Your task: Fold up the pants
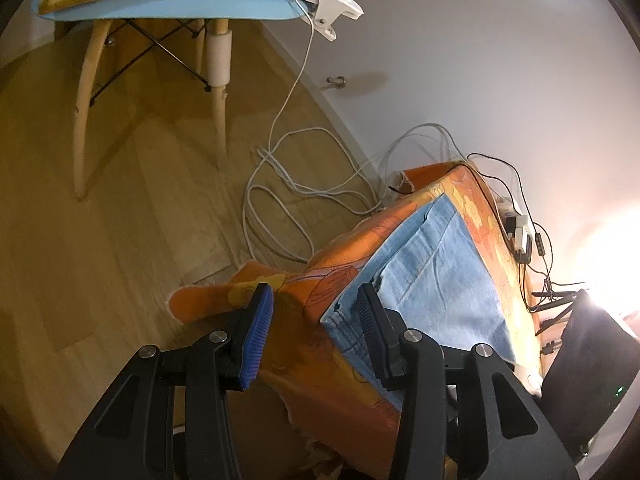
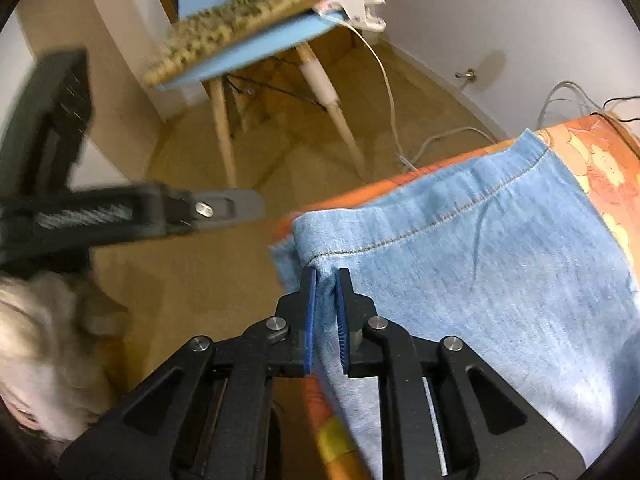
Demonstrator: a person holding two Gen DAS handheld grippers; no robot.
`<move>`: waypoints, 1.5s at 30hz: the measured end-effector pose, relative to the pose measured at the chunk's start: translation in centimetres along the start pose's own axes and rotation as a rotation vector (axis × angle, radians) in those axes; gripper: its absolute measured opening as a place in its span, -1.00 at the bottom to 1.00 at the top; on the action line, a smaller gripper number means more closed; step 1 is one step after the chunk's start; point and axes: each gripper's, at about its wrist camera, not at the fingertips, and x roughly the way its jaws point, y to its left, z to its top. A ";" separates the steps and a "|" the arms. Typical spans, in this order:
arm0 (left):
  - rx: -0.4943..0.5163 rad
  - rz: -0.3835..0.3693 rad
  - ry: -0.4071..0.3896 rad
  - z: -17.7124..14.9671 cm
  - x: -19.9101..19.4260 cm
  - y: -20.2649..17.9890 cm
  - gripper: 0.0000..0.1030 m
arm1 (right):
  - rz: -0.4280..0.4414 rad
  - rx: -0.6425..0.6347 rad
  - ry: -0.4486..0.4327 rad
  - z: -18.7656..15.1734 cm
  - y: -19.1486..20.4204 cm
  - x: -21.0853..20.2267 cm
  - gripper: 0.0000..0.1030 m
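1. Pinching a ridge of the light blue denim pants [image 2: 480,280], my right gripper [image 2: 325,280] has its blue ribbed pads drawn nearly together with a fold of cloth bunched between them, just this side of the stitched hem line.
2. The pants lie flat on an orange flower-printed cloth [image 1: 352,396] that covers a raised surface; from my right jaws the denim spreads away to the right and toward the near side, its long axis running from the near right out to the far corner.
3. My left gripper [image 1: 316,312] stands part open and holds nothing. One pad hangs out past the cloth's left edge over the wooden floor [image 1: 120,240]; the other sits in front of the near corner of the denim. Whether that pad touches the fabric, I cannot tell.
4. My judgement: the fold turns on this left-hand hem. My right jaws already have it, so the left must close on the corner just beside it before both can lift.
5. Edges: the denim's left border lies close to the cloth's drop-off, so there is little margin on that side.
6. Open room lies to the right, across the denim. White cables [image 1: 280,200] trail on the floor at the far left, and the blue chair with a leopard-print cushion [image 1: 172,4] stands well apart.
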 end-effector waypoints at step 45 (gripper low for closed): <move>0.100 -0.040 -0.011 -2.4 3.7 -4.8 -0.72 | -0.031 0.202 -0.097 -5.2 -7.4 -8.7 -0.40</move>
